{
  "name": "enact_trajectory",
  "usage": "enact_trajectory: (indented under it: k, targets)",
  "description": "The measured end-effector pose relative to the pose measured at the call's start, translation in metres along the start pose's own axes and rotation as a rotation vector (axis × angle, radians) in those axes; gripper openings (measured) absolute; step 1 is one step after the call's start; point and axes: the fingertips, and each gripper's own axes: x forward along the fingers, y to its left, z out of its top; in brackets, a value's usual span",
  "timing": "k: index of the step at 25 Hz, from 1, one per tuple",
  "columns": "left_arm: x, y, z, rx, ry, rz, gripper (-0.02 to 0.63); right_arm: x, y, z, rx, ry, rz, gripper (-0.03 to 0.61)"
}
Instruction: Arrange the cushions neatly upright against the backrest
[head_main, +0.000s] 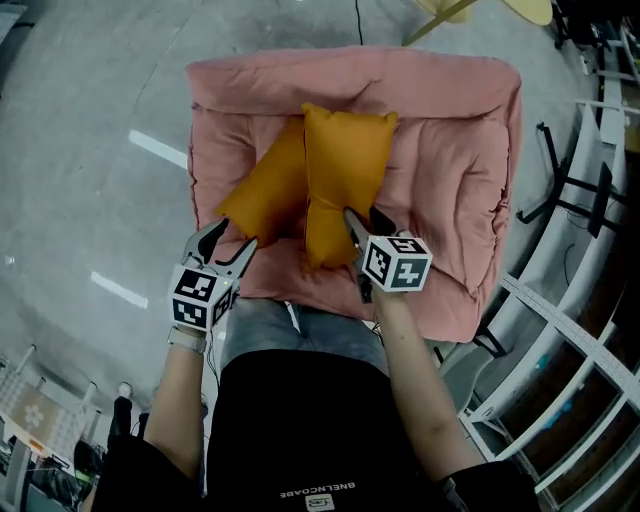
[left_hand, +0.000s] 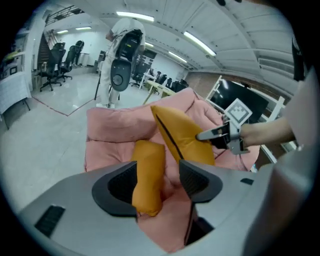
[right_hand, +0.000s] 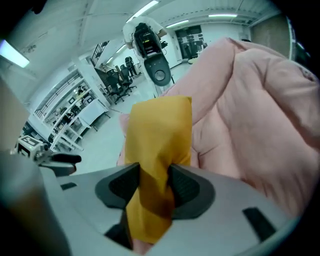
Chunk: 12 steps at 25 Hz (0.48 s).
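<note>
Grey concrete floor all round, w/ a pink lounger spread on it right in front of me. Its puffed backrest is the far edge. Both task cushions are on the seat, mid-left.

Right gripper: jaws pinched on the near edge of the right cushion, fabric bunched betw. the pads. I reckon I'm holding it by that edge so I can tip it up & push it back w/o squashing the filling. It's raised on end, long side running near-to-far. Its far corners reach toward the backrest, but as far as I can tell it's not resting flat against it yet.

Left gripper: jaws spread, gripping nothing. In its own view the near end of the left cushion sits in the gap, close to one pad w/ clear space on the other side, so no squeeze. Prob. lined up to take this one by its near end too; that's my guess only.

Left cushion lies slumped at a slant, near end toward near-left, far end running in behind the right cushion, which overlaps it in the head view. So neither is upright & neat yet.

Looks: both plain mustard-orange, rectangular, plump, w/ pointy corners. The right one shows a dark seam along its edge in the left gripper view. Soft & floppy, I'd judge, so they'll sag unless leaned on smth.
</note>
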Motion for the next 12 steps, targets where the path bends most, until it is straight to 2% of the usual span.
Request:
enact_trajectory:
  k: [7, 12]
  targets:
    - [0.085, 0.021, -0.031, 0.064, 0.134, -0.055, 0.305, -0.033, -0.016, 0.003, 0.115, -0.074, -0.056, 0.193]
    - [0.133, 0.041, -0.052, 0.126, 0.201, -0.058, 0.325, -0.035, -0.024, -0.005, 0.159, -0.087, -0.090, 0.193]
